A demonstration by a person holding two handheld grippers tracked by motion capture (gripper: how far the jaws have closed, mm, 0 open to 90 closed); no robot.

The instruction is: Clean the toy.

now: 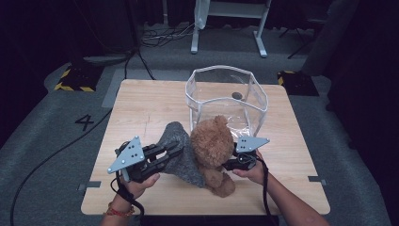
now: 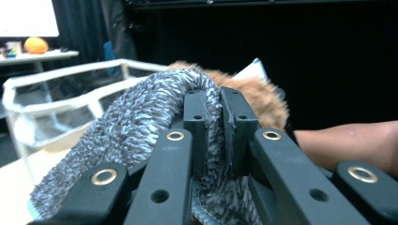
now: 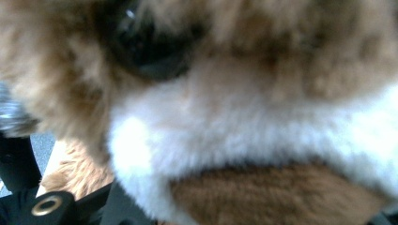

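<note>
A white "4" (image 1: 87, 122) is marked on the grey floor at nine o'clock from the table (image 1: 141, 101); nothing else readable is showing. You are holding the left gripper (image 1: 175, 149) low over the near edge at about seven o'clock, your forearm coming in from the bottom and the jaws pointing toward three o'clock. Its jaws are pinching a fold of the grey fuzzy cloth (image 1: 181, 153), which is draping down to the tabletop. Your right gripper (image 1: 230, 162) is reaching in from about five o'clock and closing on the brown teddy bear (image 1: 212, 143); its pads are hidden in fur. The bear is sitting near the table's middle, touching the cloth, with the clear plastic bin (image 1: 226, 96) just behind it at twelve o'clock.
</note>
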